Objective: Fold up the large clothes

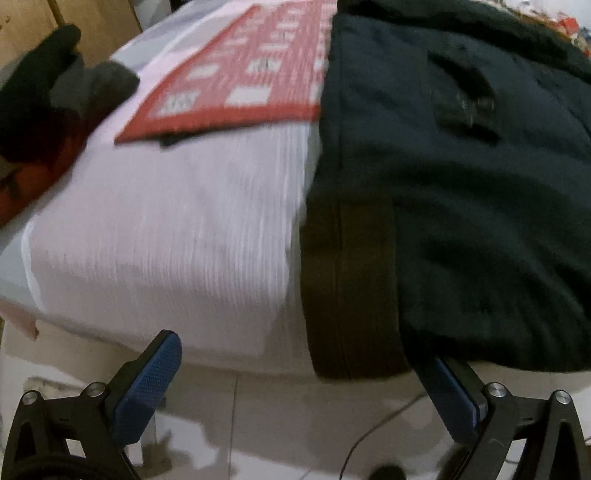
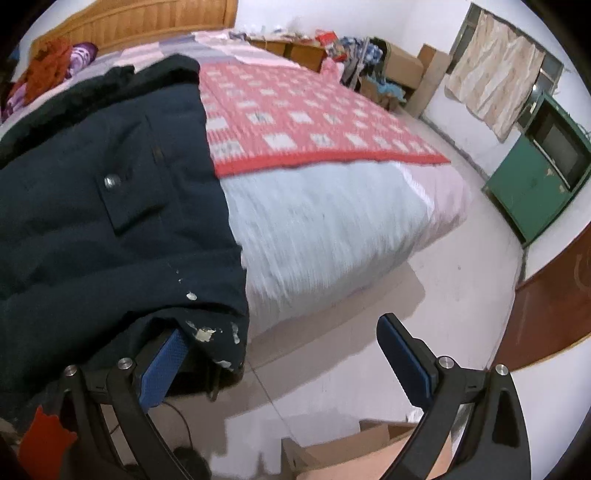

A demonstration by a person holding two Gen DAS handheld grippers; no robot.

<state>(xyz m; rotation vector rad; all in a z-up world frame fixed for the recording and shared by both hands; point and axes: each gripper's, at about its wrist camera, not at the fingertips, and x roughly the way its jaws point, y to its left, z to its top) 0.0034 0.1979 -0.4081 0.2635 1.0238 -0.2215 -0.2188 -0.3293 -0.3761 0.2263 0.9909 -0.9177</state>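
Both tools gape wide at the bed's [image 2: 332, 229] edge by the dark coat [image 1: 461, 184]; only the right view shows a green cabinet [image 2: 535, 192].

Coat [image 2: 110, 221] is dark navy cloth, matt & thick, w/ a shiny metal snap [image 2: 109, 181] on the pocket flap and whitish flaky marks near the hem. Sheet [image 1: 166, 240] is pale, finely ribbed fabric – the blanket [image 2: 295, 125] on top looks like red woven cloth w/ white squares. Gripper pads [image 1: 147, 391] are blue, rough-dotted rubber/plastic on matt black plastic arms w/ bright metal bolts; floor [image 2: 424, 325] – glossy pale tile, headboard [image 2: 147, 22] varnished wood.
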